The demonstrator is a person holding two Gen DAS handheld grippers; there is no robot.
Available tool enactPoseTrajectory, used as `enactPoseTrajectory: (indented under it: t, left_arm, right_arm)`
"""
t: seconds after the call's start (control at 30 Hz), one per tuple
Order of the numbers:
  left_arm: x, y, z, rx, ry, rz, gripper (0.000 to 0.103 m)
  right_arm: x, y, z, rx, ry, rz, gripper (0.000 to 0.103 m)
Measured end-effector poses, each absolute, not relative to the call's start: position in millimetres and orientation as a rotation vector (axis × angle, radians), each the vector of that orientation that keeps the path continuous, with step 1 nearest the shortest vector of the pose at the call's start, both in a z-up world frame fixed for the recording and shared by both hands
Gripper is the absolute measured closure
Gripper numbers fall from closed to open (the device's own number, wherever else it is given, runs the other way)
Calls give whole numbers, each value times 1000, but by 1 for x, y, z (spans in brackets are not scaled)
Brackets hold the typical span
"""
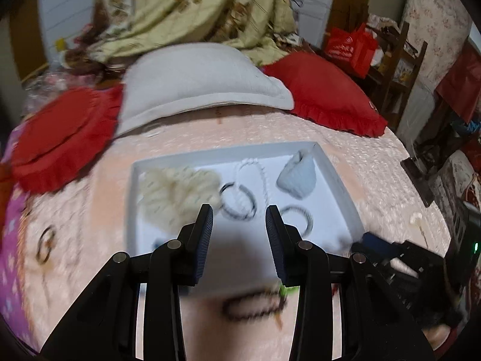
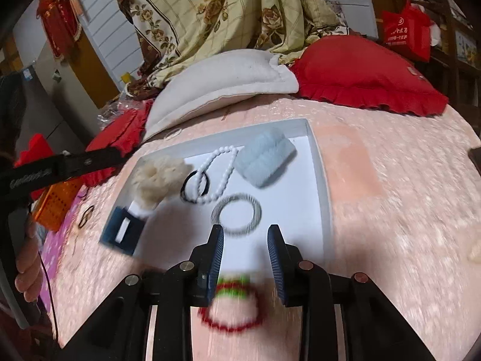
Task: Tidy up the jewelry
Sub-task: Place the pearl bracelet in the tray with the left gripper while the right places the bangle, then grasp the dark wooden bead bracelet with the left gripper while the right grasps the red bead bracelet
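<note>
1. On the pink bedspread (image 2: pixel 390 210) sits a white tray (image 2: pixel 318 162) holding most of the jewelry and hair pieces.
2. Inside the tray lie a cream scrunchie (image 2: pixel 159 177), a white bead necklace (image 2: pixel 224 174), a thin black hair tie (image 2: pixel 195 188), a grey striped ring-shaped band (image 2: pixel 237 213) and a pale blue scrunchie (image 2: pixel 264 159).
3. At the tray's near left corner a dark blue box (image 2: pixel 121 230) with a white insert overlaps the rim.
4. Left gripper (image 1: pixel 239 215) hangs over the tray's near part, its jaws partly apart with nothing between them.
5. Right gripper (image 2: pixel 246 234) hovers at the tray's near edge, jaws also partly apart and empty.
6. A red bead bracelet (image 2: pixel 233 310) with green beads lies on the bedspread just outside the tray, under the right gripper.
7. Another small dark ring (image 2: pixel 85 215) rests on the bedspread left of the tray.
</note>
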State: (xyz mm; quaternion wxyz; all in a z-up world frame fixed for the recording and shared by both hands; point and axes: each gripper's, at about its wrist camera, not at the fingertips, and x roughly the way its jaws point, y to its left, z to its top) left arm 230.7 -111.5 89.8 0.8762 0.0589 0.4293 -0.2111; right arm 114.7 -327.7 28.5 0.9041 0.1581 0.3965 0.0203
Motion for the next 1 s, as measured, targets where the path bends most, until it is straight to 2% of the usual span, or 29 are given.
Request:
enactPoseTrajectory:
  t: [0.17,0.33,1.0]
  left_arm:
    - [171,-64,80,64,894,-348,67]
    - [138,-47,48,49,945,-315,67]
    - [187,-106,-32,70,1082,-359,67]
  right_arm:
    - [71,-328,24,328,828,31,74]
    - [50,-318,2,331,883,34,74]
    - [41,-303,-17,344,898,56,74]
